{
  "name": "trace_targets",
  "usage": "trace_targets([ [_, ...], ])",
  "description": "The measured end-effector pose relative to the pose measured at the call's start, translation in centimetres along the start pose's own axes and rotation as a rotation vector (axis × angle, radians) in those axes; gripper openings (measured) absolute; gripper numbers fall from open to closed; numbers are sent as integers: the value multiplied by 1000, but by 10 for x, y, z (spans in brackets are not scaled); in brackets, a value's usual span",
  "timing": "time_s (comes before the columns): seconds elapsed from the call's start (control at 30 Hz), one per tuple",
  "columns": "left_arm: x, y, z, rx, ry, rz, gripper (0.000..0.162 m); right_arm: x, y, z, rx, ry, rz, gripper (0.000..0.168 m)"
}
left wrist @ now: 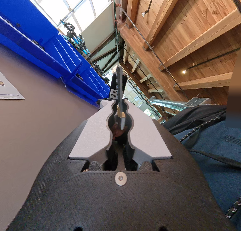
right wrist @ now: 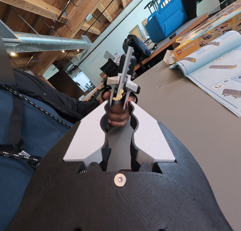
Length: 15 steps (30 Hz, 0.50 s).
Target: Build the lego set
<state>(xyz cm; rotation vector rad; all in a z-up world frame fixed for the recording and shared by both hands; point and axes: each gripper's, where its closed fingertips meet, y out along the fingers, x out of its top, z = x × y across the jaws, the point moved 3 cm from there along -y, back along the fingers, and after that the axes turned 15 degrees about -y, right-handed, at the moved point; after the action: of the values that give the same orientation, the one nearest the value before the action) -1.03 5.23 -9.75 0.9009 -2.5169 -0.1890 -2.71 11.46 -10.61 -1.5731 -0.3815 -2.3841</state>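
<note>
Left gripper (left wrist: 120, 105) pinches a long grey lego plate (left wrist: 119, 85) with tan pieces, held upright above the grey table (right wrist: 169, 120), while the right gripper (right wrist: 118, 105), seemingly empty, gapes near it, instruction booklet (right wrist: 208, 73) and box (right wrist: 195, 45) beyond.

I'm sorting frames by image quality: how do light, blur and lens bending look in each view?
Left wrist view: windows blown out white, the grey lego strip in the left gripper soft at its far tip, ceiling beams fanned out by the wide lens. Right wrist view: even daylight, instruction booklet sharp, table edge steeply slanted, right gripper crisp.
</note>
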Motion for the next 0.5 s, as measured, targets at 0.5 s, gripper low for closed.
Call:
trace_targets([
  [0.5, -10, 3, 3, 140, 233, 64, 7, -5, -3, -4, -91, -114, 36, 28],
])
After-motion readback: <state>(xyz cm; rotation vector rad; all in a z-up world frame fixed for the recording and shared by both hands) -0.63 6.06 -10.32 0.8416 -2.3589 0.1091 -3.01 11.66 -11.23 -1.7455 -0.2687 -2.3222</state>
